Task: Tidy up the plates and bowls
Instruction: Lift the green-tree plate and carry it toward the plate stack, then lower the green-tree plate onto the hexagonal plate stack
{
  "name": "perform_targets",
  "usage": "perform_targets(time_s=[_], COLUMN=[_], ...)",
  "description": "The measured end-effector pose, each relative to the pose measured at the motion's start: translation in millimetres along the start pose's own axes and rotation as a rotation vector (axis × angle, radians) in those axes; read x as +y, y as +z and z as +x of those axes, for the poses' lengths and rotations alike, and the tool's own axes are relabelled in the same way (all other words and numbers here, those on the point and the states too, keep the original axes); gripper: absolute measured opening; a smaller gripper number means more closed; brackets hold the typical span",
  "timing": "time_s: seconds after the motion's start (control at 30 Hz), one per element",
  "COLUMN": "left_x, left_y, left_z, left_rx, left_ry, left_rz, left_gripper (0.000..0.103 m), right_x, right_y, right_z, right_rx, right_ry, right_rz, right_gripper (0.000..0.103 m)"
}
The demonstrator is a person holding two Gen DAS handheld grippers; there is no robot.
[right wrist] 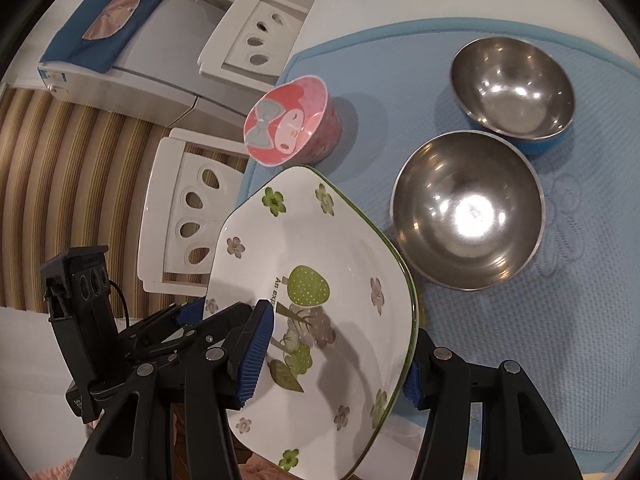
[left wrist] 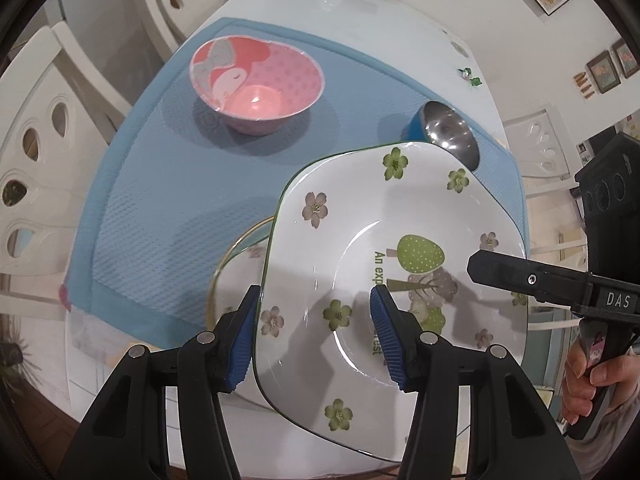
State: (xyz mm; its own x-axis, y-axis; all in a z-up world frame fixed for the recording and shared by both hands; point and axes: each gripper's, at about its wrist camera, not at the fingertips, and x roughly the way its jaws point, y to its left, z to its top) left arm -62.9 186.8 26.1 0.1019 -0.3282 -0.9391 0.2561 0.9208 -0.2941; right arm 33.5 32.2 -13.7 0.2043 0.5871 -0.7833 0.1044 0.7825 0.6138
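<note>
The white desk [left wrist: 304,12] carries a blue mat [left wrist: 168,208] that covers most of its near part, with bare desk beyond the mat's far edge and white chairs [left wrist: 44,168] close along the left side. Above the mat's near edge sits the square floral plate [left wrist: 384,280], tilted, and both tools straddle its rim. The left tool [left wrist: 316,332] has 1 blue pad outside the plate's left edge and the other over its face; from the left wrist view I cannot tell whether the pads press the plate. The right tool [right wrist: 336,356] stands the same way on the plate [right wrist: 320,304], 1 pad over the face and 1 behind the right rim, and its grip too cannot be told. Only the left wrist view shows a gold-rimmed plate [left wrist: 236,256] lying under the floral one, and a hand [left wrist: 588,376] wrapped round the right tool's handle at far right. Only the right wrist view shows 2 steel bowls: a plain steel bowl [right wrist: 468,208] just right of the plate and a blue-sided steel bowl [right wrist: 516,92] farther off, near each other; the left wrist view catches just the blue-sided one [left wrist: 448,132] behind the plate's far corner. The pink bowl [left wrist: 256,84] stands upright at the mat's far left, apart from the plate, with open mat between them.
</note>
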Motion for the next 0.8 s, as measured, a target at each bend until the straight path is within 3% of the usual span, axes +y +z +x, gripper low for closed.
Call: perform_targets(time_s=[0.43, 0.8], left_x=[41, 47], left_y=[-21, -23], left_z=[29, 45], left_rx=[0.063, 0.094], left_ry=[-0.013, -0.001], left_rz=[-0.011, -0.004], left_gripper=[0.050, 0.050], right_x=[1, -5], right_y=[-19, -20], right_z=[44, 63], right_rx=[0.056, 0.082], right_ry=[-0.020, -0.027], right_rz=[0.028, 0.070], right_gripper=[0.055, 0.055])
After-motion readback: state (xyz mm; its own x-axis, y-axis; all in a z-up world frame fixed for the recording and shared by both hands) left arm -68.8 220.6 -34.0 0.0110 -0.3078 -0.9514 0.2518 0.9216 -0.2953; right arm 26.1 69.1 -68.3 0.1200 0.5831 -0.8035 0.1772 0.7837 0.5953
